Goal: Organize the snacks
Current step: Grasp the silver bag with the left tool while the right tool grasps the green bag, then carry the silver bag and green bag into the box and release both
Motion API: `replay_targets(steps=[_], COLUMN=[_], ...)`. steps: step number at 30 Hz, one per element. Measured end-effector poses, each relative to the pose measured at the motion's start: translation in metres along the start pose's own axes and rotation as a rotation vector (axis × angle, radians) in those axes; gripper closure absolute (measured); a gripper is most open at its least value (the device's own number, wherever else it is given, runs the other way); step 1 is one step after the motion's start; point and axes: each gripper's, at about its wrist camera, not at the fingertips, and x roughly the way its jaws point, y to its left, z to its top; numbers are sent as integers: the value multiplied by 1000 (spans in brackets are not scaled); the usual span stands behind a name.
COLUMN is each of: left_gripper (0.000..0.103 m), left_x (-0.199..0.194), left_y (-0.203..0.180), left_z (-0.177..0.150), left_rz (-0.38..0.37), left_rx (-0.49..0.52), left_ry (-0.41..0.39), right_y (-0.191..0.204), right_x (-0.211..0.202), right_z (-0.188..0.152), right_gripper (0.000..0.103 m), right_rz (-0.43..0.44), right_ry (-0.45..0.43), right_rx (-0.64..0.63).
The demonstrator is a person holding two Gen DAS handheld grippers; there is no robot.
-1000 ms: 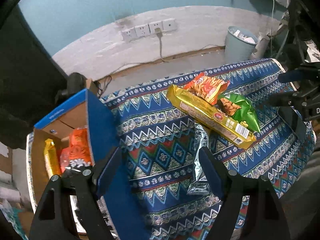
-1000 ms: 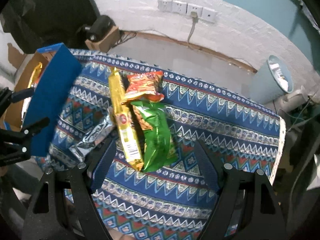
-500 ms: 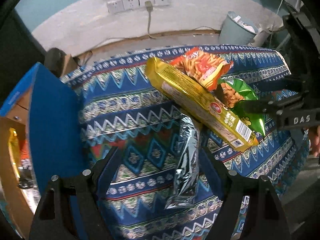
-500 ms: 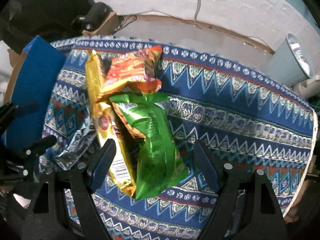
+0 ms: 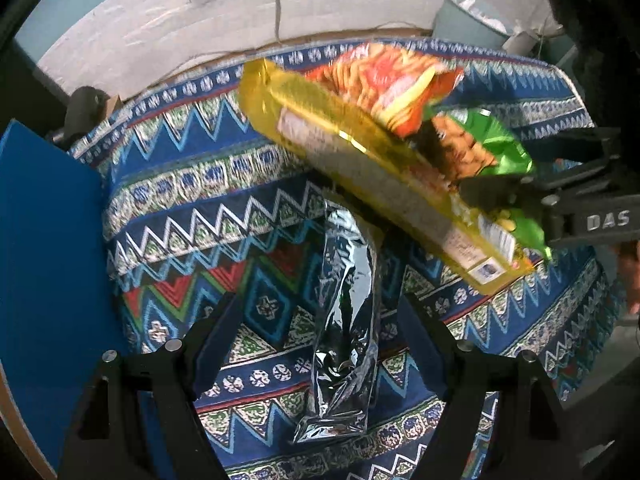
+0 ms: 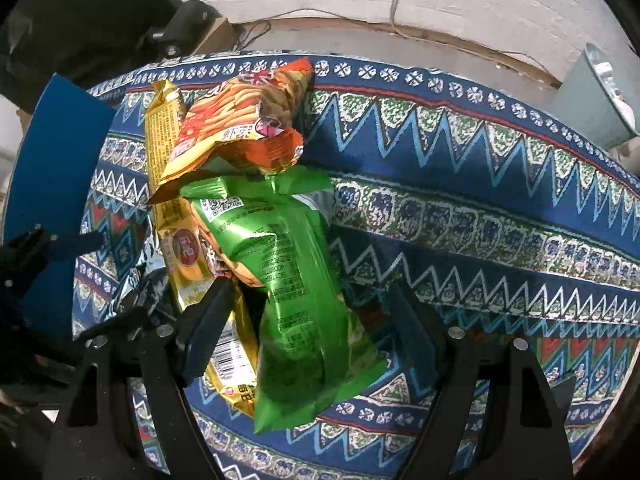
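left tongs [image 5: 308, 344]: open, astride crinkled silver foil packet [image 5: 344, 320], mid-bench | right tongs [image 6: 304, 320]: closing around green foil snack bag [image 6: 304, 300], pads not yet pressing | blue-patterned bench cloth [image 6: 480, 208]

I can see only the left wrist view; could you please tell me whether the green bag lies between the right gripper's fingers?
Observer: Yes. In the right wrist view the green bag lies between the fingers of the right gripper. Its jaws are closing, and the pads do not press on the bag yet.
Operator: Thank you. Is anything else under that gripper?
Observer: The finger on the picture's left stands over the yellow pack, beside the green bag.
Operator: Which face of the green bag is up there?
Observer: A printed panel with a QR code near the bag's far end faces the camera.
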Motion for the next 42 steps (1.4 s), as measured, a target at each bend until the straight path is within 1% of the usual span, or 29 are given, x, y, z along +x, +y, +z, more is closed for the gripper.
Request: replay_targets(steps=[1,2,3,4,5,6,7,8,9,10,14,24,28,38,42], left_gripper=[22,22,22,23,25,33,44,51,68,73,74,74,74,74,74], left_x=[4,6,10,12,13,12,11,10,10,11,6,-37,-56,-86,-103], left_y=[0,0,-2,-3,-4,-5,-5,-7,-7,-6,-6,-7,-12,1,7], left_z=[-1,-2,-1,-1,-1,-2,-2,-3,-3,-5,-9,-23,-33,-42,-47], left_rz=[0,0,2,3,5,16,20,19,12,5,20,54,84,89,99], left_rx=[-3,-5,-8,-9,-5,2,10,21,26,26,26,42,59,46,37], left_ry=[8,10,12,11,6,-5,-10,-13,-12,-8,-32,-105,-145,-197,-234], right_y=[-1,0,0,2,3,7,9,10,12,12,16,30,35,47,56], right_x=[0,0,0,3,6,9,11,10,9,8,3,-22,-34,-67,-80], right_z=[-1,-1,-1,-2,-3,-5,-7,-8,-9,-11,-14,-33,-40,-50,-46], right_gripper=[32,41,46,51,60,60,62,63,64,65,67,67,67,67,67], right_rz=[-3,-2,-3,-8,-18,-27,-34,-41,-50,-56,-88,-120,-122,-116,-109], right_ry=[-4,-4,3,16,35,46,46,43,44,44,38,-7,-30,-88,-114], right_rx=[2,1,-2,-8,-20,-28,-36,-42,-49,-53,-61,-79,-72,-65,-79])
